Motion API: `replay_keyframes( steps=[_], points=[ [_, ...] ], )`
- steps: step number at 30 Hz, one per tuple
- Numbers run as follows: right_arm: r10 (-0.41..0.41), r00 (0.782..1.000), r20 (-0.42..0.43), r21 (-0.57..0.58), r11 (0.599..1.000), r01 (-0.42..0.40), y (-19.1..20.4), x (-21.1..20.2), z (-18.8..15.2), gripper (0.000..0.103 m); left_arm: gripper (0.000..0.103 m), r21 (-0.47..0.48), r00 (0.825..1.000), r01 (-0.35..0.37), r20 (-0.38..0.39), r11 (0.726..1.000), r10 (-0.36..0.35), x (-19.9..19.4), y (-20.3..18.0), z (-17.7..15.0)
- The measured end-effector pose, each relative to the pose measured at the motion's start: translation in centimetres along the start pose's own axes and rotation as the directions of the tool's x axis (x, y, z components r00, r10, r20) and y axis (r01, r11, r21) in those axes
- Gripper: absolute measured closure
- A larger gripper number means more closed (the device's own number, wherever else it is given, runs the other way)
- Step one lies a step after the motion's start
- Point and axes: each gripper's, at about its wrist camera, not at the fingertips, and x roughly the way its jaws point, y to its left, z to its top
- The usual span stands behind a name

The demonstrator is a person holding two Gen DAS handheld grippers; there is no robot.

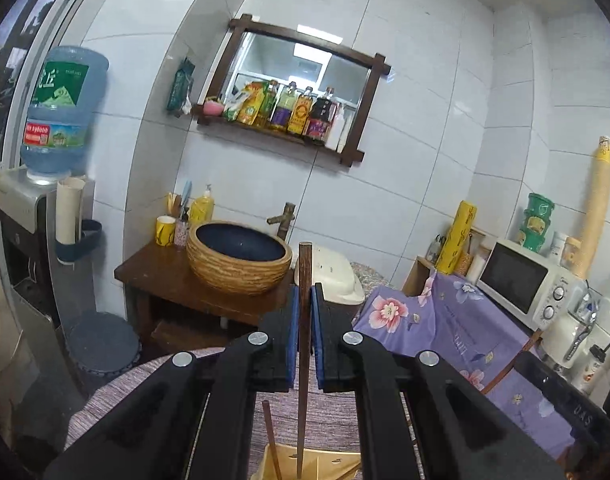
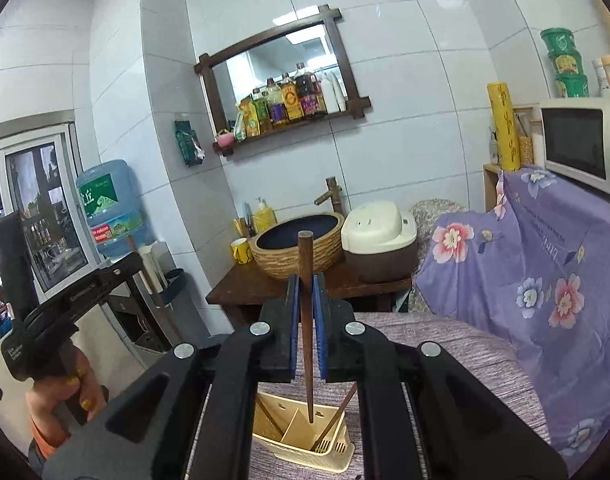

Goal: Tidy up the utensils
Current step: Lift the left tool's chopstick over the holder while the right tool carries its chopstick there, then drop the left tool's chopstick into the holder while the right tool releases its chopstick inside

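Left hand-held gripper (image 1: pixel 303 300): pads pressed together on a dark wooden chopstick (image 1: pixel 303 320), held nearly upright, its blunt top standing above the fingertips and its thin end hanging down over the holder below.
Right hand-held gripper (image 2: pixel 305 292): pads pinching a second dark chopstick (image 2: pixel 306 320), also nearly upright, its tip just above or inside the middle part of the holder; which one cannot be told.
Utensil holder (image 2: pixel 337 450): cream plastic box with inner dividers, standing on the desk directly beneath both grippers; in the right wrist view two more chopsticks lean in it, one in the left section (image 2: pixel 268 414) and one in the right section (image 2: pixel 337 416).
Desk (image 2: pixel 465 344): covered with a woven purple-grey cloth.
Person's hand (image 2: pixel 71 392): low at the left edge of the right wrist view, wrapped around the black handle of the other gripper.
Flowered cloth (image 1: pixel 445 320): purple sheet with pink and white blossoms, draped over furniture to the right, beyond the desk.
Microwave (image 1: pixel 533 280): white, sitting on top of the draped furniture.
Rice cooker (image 2: pixel 379 228): white lid, brown body, on a dark wooden stand just beside the basin.
Basin (image 1: pixel 239 258): round, woven-looking outside and dark blue inside, on the wooden stand, with a tap behind it.
Water bottle (image 1: pixel 63 112): big blue jug upside down on a dispenser at the left.
Mirror shelf (image 1: pixel 293 88): dark wooden frame on the tiled wall, a row of bottles along its ledge.
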Motion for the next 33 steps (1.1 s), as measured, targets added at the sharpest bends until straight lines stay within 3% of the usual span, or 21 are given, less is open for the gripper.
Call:
replay_keyframes(
  steps=[12,24,26,28,29,30,33],
  points=[
    [-0.034,0.992,-0.119,0.007,0.999,0.035,-0.7,5.5,-8.5,0.095,0.096,-0.014,0.993,-0.035,-0.117,0.999,0.033,4.6,2.4,-8.5],
    [-0.057,0.988,-0.146,0.023,0.998,0.061,-2.0,6.2,-11.4,0.095,0.095,-0.011,0.98,-0.036,-0.196,0.999,0.033,6.1,3.5,-12.3],
    [-0.081,0.987,-0.142,0.004,0.997,0.083,-1.9,6.0,-11.8,0.093,0.088,-0.007,0.978,-0.025,-0.206,1.0,0.023,6.0,3.4,-12.6],
    [-0.089,0.987,-0.135,0.007,0.996,0.091,-2.0,5.7,-12.0,0.089,0.056,-0.003,0.976,-0.017,-0.217,1.0,0.016,5.6,3.5,-12.7],
    [-0.093,0.986,-0.136,0.012,0.995,0.096,-2.1,5.5,-12.1,0.082,0.05,-0.003,0.977,-0.017,-0.213,1.0,0.016,5.3,3.5,-12.7],
    [-0.097,0.986,-0.134,0.018,0.995,0.1,-2.2,5.4,-12.2,0.075,0.047,-0.003,0.979,-0.019,-0.205,1.0,0.018,4.8,3.6,-12.8],
    [-0.122,0.985,-0.124,0.016,0.992,0.125,-2.3,4.7,-12.7,0.071,0.042,0.02,0.978,-0.017,-0.205,1.0,0.021,3.4,3.8,-12.9]
  ],
)
